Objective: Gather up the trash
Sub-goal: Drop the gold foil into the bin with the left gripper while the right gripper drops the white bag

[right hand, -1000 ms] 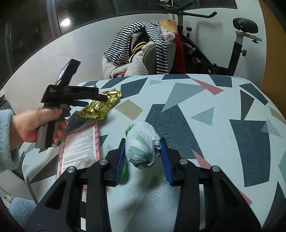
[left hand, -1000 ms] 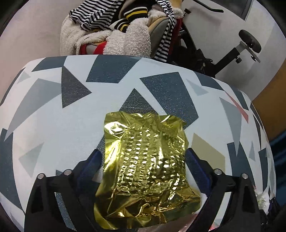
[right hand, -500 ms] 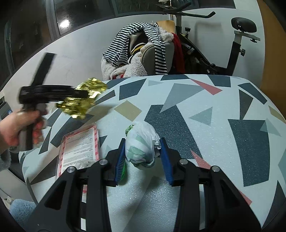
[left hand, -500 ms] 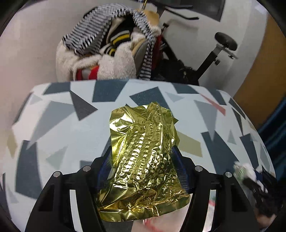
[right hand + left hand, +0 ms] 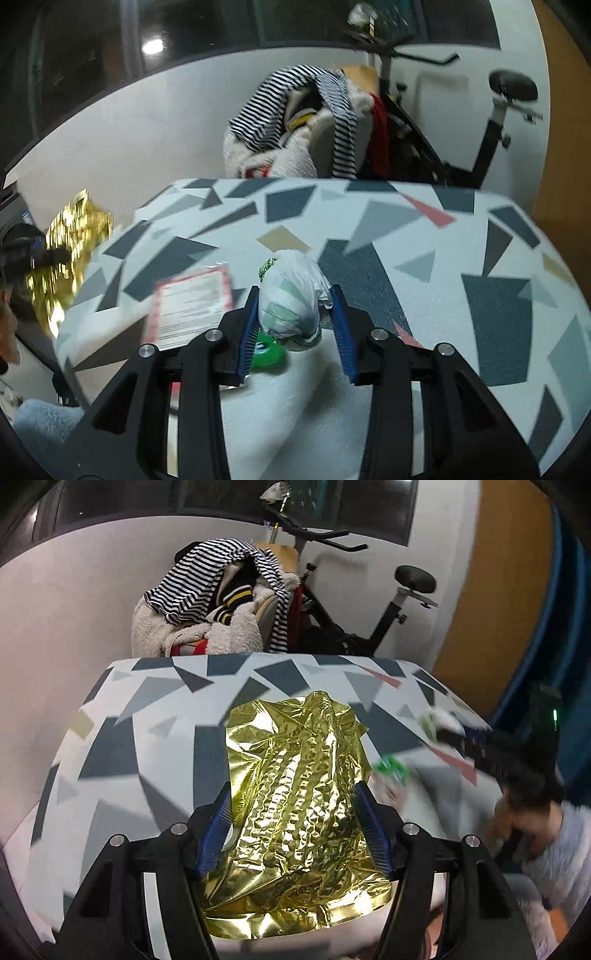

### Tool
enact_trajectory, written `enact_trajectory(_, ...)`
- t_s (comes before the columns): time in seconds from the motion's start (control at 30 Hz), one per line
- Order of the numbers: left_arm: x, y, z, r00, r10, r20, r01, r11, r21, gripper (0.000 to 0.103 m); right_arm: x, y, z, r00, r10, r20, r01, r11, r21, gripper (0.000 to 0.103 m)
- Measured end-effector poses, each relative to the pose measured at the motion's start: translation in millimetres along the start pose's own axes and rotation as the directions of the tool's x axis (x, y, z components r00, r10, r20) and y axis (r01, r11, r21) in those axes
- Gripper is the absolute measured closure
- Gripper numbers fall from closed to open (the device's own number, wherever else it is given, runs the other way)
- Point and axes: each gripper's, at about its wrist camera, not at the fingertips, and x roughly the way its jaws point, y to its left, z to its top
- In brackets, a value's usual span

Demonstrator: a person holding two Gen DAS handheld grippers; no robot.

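Both grippers loaded with trash, lifted off the counter point(image 5: 424, 258).

Left gripper point(image 5: 291, 834) closed partway on gold foil wrapper point(image 5: 295, 801), blue pads pinching its sides, crumpled sheet spilling out toward 12 and 6 o'clock; held clear of the surface, likely for carrying to a bin not in view. Right gripper point(image 5: 293, 314) clamped on knotted white plastic bag point(image 5: 290, 299), raised just above a green item point(image 5: 267, 350). Red-bordered paper packet point(image 5: 192, 306) flat on counter at 9 o'clock of the bag, not yet collected.
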Motion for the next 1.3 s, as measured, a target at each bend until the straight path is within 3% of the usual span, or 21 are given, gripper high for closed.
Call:
enact_trajectory(0.37, -49, -41, -85, 0.996, -0.084, 0.003, 0.084, 0.996, -0.023, 0.040, -81, 48, -24, 0.996, 0.084, 0.044, -0.084, 0.996, 0.010, 0.064)
enact_trajectory(0.57, -54, -58, -123, 0.993, -0.105, -0.058, 0.104, 0.995, -0.011, 0.039, -115, 71, -55, 0.994, 0.101, 0.036, -0.101, 0.995, 0.008, 0.064)
enact_trajectory(0.8, -41, -79, -167, 0.980, -0.101, -0.169, 0.117, 0.990, 0.084, 0.037, -135, 72, -80, 0.994, 0.104, 0.024, -0.105, 0.993, 0.049, 0.064)
enact_trajectory(1.13, -12, -83, -188, 0.965, -0.098, -0.244, 0.126, 0.986, 0.106, 0.035, -138, 60, -101, 0.996, 0.094, 0.003, -0.094, 0.991, 0.093, 0.064)
enact_trajectory(1.3, -9, -90, -193, 0.961, -0.129, -0.246, 0.162, 0.980, 0.118, 0.020, -135, 57, -111, 0.995, 0.100, -0.013, -0.098, 0.989, 0.109, 0.064)
